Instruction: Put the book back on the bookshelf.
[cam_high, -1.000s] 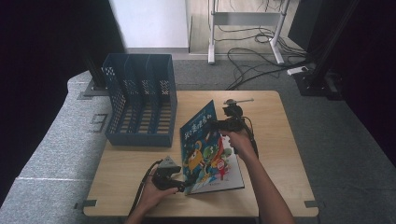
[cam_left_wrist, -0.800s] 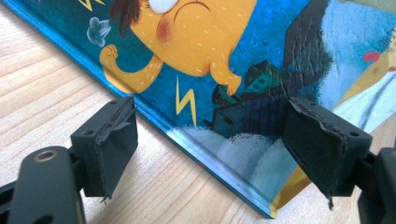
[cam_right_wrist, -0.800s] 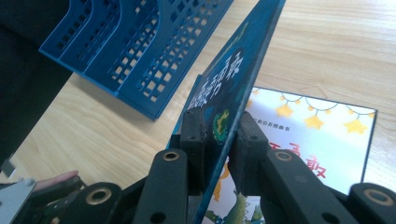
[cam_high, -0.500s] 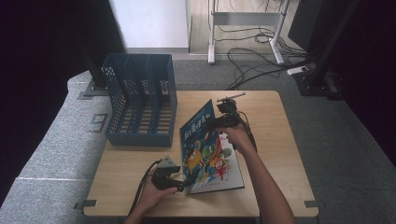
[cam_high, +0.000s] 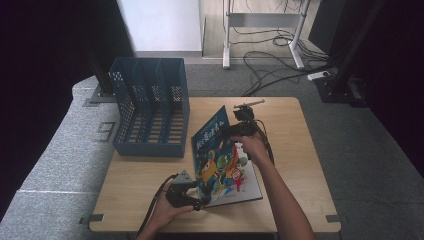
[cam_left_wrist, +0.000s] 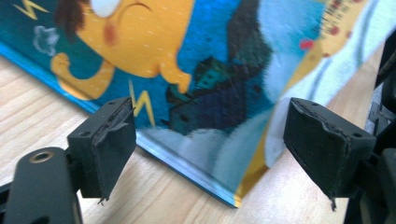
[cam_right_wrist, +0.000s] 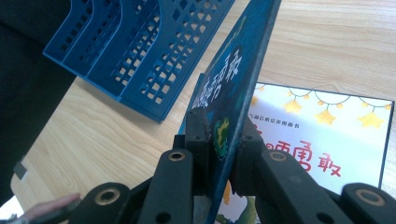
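Note:
A colourful picture book (cam_high: 216, 159) lies at the middle of the table with its front cover raised steeply. My right gripper (cam_high: 236, 131) is shut on the cover's free edge (cam_right_wrist: 238, 79), jaws pinching it from both sides (cam_right_wrist: 223, 154). Under the cover lies a white page (cam_right_wrist: 327, 140) with yellow stars and red characters. My left gripper (cam_high: 198, 201) sits at the book's near corner. Its jaws stand wide open (cam_left_wrist: 205, 144), with the book's lower corner (cam_left_wrist: 196, 70) between them, touching neither pad.
A blue slotted file rack (cam_high: 150, 110) stands at the table's back left, close to the book (cam_right_wrist: 140, 42). Bare wood (cam_high: 295, 150) lies to the right of the book. Cables run across the floor beyond the table.
The right gripper has drawn the cover slightly leftward and the cover stands a little steeper. The left gripper has barely moved.

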